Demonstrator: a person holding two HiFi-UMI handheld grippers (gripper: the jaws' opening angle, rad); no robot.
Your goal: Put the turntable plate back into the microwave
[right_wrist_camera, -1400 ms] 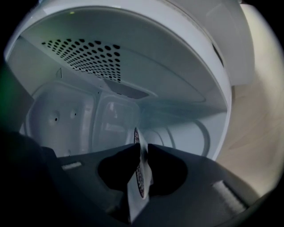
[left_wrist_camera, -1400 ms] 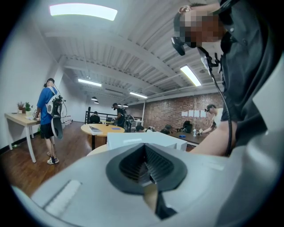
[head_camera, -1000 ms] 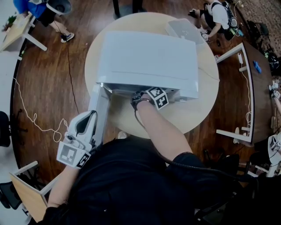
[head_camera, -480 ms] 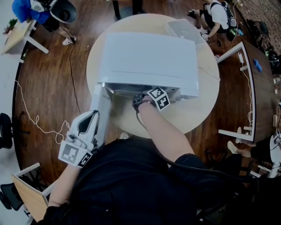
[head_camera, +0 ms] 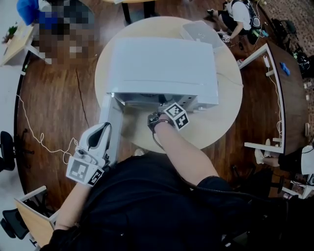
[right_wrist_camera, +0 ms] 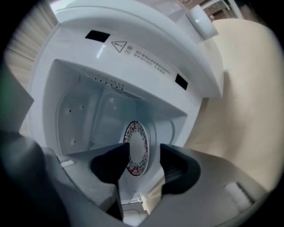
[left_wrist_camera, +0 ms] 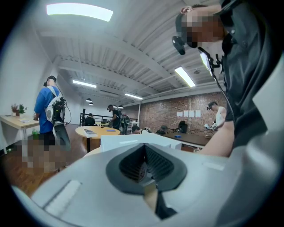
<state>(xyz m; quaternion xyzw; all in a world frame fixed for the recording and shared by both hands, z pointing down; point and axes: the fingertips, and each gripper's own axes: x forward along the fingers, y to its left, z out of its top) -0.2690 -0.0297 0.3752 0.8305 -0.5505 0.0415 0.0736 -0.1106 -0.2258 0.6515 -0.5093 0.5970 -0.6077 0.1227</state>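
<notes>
Right gripper [right_wrist_camera: 144, 151] farther back from microwave [right_wrist_camera: 133, 40], jaws freshly wider, off plate [right_wrist_camera: 136, 142]

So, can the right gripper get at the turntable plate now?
Probably yes: the door stands open, the right gripper has just opened its fingers, gripping nothing, and the turntable plate lies straight ahead in the cavity, unobstructed.

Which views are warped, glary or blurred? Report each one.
Head view: wide-angle bend, sharp, evenly lit. Left gripper view: dark fisheye rim, glaring white ceiling strip light. Right gripper view: dark corners, red-patterned round white plate sharp inside white microwave.
</notes>
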